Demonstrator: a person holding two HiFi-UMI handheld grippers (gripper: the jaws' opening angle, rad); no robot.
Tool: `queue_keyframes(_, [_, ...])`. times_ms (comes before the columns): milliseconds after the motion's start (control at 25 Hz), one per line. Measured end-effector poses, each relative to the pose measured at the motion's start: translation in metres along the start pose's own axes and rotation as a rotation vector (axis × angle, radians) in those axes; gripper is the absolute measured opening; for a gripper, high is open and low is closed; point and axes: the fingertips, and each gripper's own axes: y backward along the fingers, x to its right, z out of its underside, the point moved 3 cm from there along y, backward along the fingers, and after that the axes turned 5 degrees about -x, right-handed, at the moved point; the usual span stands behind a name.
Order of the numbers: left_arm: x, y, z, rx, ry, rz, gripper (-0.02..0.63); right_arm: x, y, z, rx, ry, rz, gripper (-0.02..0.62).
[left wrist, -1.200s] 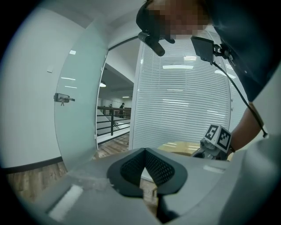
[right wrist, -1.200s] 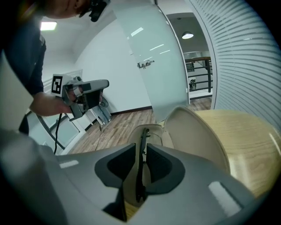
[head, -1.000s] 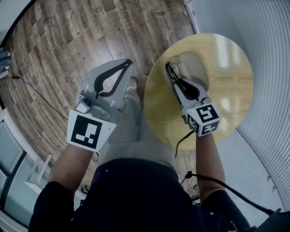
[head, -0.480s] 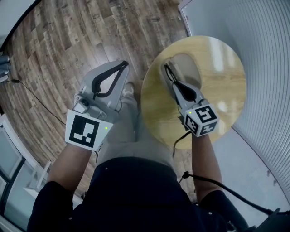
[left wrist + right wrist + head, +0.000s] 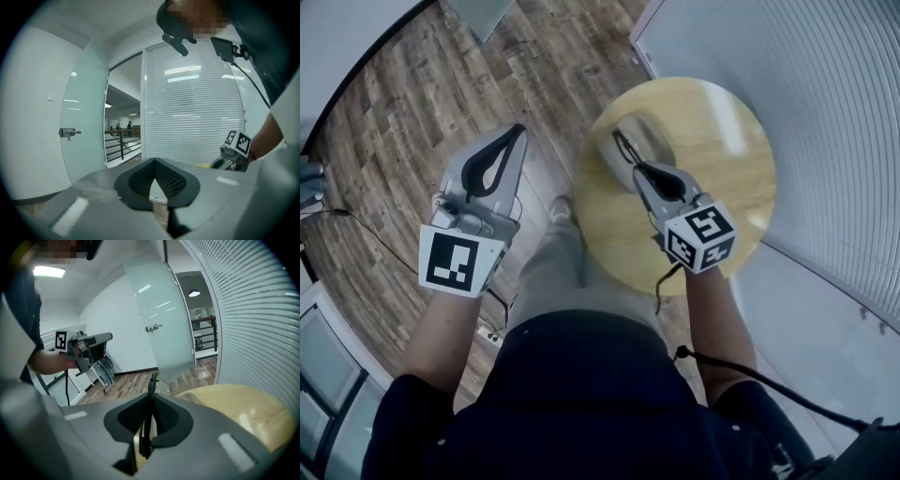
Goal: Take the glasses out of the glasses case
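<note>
A grey-beige glasses case point(image 5: 647, 134) lies on the round wooden table point(image 5: 722, 159), near its left side. My right gripper point(image 5: 628, 157) hangs just over the case, shut on a thin black pair of glasses point(image 5: 619, 142). In the right gripper view the glasses point(image 5: 151, 383) stand edge-on between the jaws and stick out past the gripper's point(image 5: 149, 401) tips, with the case point(image 5: 190, 397) and table point(image 5: 248, 404) behind. My left gripper point(image 5: 517, 133) is held over the floor to the left of the table. It point(image 5: 154, 161) is shut and holds nothing.
Wood plank floor point(image 5: 412, 112) lies to the left of the table. A wall of slatted blinds point(image 5: 825, 112) curves round the table's right side. A frosted glass door point(image 5: 164, 324) stands beyond the table. A black cable point(image 5: 741, 375) trails from the right gripper.
Both grippers and the table sit further left in the head view. The right gripper stays over the case with the black glasses in its jaws. The left gripper stays shut.
</note>
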Motion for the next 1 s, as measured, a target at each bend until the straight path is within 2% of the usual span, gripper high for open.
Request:
queue_keyframes(200, [0.004, 0.014, -0.035, 0.053, -0.032, 0.005, 0.005, -0.009, 0.040, -0.032, 0.072, 0.007, 0.032, 0.034])
queue_keyframes(600, [0.031, 0.046, -0.099, 0.165, -0.080, -0.004, 0.005, -0.030, 0.121, -0.062, 0.216, 0.024, 0.065, 0.034])
queue_keyframes(1000, [0.042, 0.084, -0.156, 0.263, -0.141, -0.038, 0.005, -0.056, 0.183, -0.104, 0.351, 0.098, 0.098, 0.035])
